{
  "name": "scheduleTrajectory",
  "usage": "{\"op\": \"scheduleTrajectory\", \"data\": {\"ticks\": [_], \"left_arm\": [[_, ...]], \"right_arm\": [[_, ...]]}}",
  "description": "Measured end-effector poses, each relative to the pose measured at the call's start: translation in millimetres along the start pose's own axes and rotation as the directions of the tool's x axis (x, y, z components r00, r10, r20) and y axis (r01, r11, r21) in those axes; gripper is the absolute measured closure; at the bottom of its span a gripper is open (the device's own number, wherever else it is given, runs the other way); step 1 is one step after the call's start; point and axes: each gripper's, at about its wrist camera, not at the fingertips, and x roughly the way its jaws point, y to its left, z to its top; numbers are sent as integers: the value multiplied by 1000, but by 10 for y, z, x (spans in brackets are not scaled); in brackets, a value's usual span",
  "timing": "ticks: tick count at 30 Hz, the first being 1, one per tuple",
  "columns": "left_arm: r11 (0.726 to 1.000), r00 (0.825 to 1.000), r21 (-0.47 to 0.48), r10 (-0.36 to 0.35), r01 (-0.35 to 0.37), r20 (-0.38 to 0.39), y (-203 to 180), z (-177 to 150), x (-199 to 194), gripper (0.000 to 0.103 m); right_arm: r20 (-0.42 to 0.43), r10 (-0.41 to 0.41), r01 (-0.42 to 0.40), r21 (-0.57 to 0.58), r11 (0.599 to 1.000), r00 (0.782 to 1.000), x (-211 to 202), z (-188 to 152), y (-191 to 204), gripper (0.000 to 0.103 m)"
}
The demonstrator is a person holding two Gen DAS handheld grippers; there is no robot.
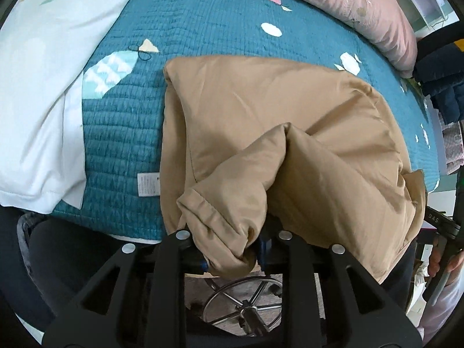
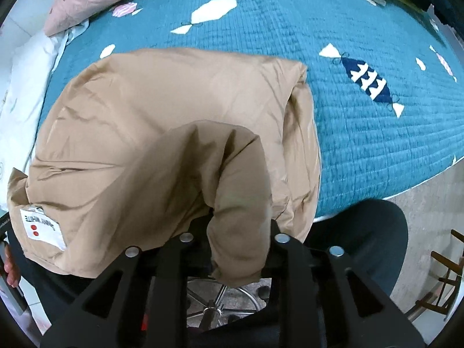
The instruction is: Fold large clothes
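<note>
Two grippers, left (image 1: 232, 250) and right (image 2: 236, 256), each narrowly parted around a bunched edge of a tan coat (image 1: 261, 110) on a bed (image 1: 203, 23) — lay both edges level before letting go.

My black grippers (image 1: 232, 258) frame a plain tan jacket (image 1: 261, 110) with a white label bearing two red dots (image 2: 43, 227). The teal quilt (image 2: 362, 145) shows white, pink and navy candy shapes; the far pillow (image 1: 348, 5) looks pink.

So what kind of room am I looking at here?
Most likely a bedroom: the tan jacket lies on a bed covered with a teal quilt, with a pink pillow and white bedding at its edges.
</note>
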Motion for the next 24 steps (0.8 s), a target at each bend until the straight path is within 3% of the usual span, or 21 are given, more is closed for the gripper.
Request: {"op": "scheduleTrajectory", "data": {"ticks": [3, 5, 7, 9, 16, 18, 24], "left_arm": [[1000, 1000, 1, 15, -15, 4, 28, -71, -67, 69], [999, 999, -7, 35, -35, 3, 76, -121, -117, 44], [998, 998, -10, 58, -58, -1, 142, -177, -175, 37], [999, 999, -11, 42, -42, -10, 204, -247, -219, 35], [999, 999, -33, 34, -34, -25, 294, -360, -392, 31], [999, 1000, -32, 29, -29, -9, 290, -366, -479, 31], [996, 996, 19, 81, -82, 29, 285, -447, -757, 27]], "right_arm": [[-10, 0, 0, -23, 1000, 1000, -44, -90, 6, 77], [-27, -3, 2, -24, 1000, 1000, -83, -144, -10, 66], [-42, -23, 22, -15, 1000, 999, -149, -207, -61, 43], [-31, -44, 44, -23, 999, 999, -235, -280, -117, 33], [5, -59, 58, 60, 997, 998, -517, -389, -422, 29], [6, -27, 26, 105, 994, 1000, -587, -397, -513, 28], [12, -35, 33, 122, 992, 999, -781, -350, -617, 28]]}}
